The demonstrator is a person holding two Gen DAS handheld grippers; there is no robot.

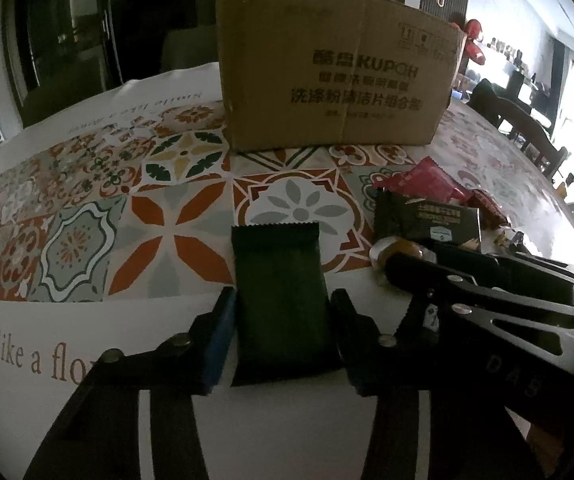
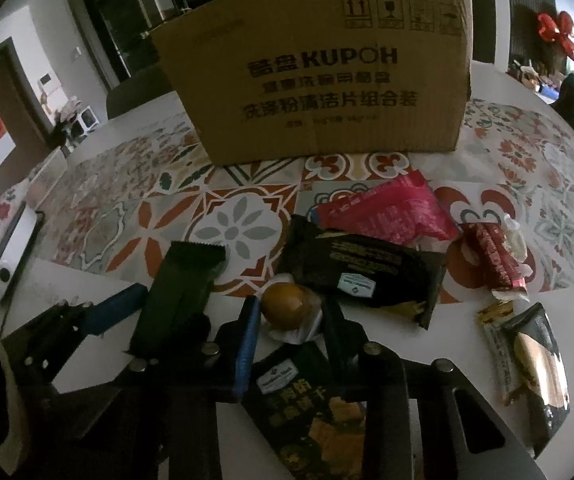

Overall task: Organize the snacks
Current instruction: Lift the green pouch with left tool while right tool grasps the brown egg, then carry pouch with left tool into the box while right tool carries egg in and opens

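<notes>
A dark green snack packet point(image 1: 279, 292) lies on the table between the fingers of my left gripper point(image 1: 283, 312); the jaws sit close on both its sides and look shut on it. It also shows in the right wrist view point(image 2: 183, 288). My right gripper point(image 2: 291, 316) has its jaws around a brown wrapped egg point(image 2: 285, 306), which also shows in the left wrist view point(image 1: 401, 250). A cardboard box point(image 1: 335, 64) stands behind; it also shows in the right wrist view point(image 2: 319, 76). A black packet point(image 2: 367, 276) and a pink packet point(image 2: 387, 212) lie ahead of the right gripper.
A red packet point(image 2: 491, 260) and a dark packet point(image 2: 535, 372) lie at the right. Another dark packet point(image 2: 311, 408) lies under the right gripper. The patterned tablecloth point(image 1: 99, 184) covers the table. Chairs point(image 1: 527, 128) stand at the far right.
</notes>
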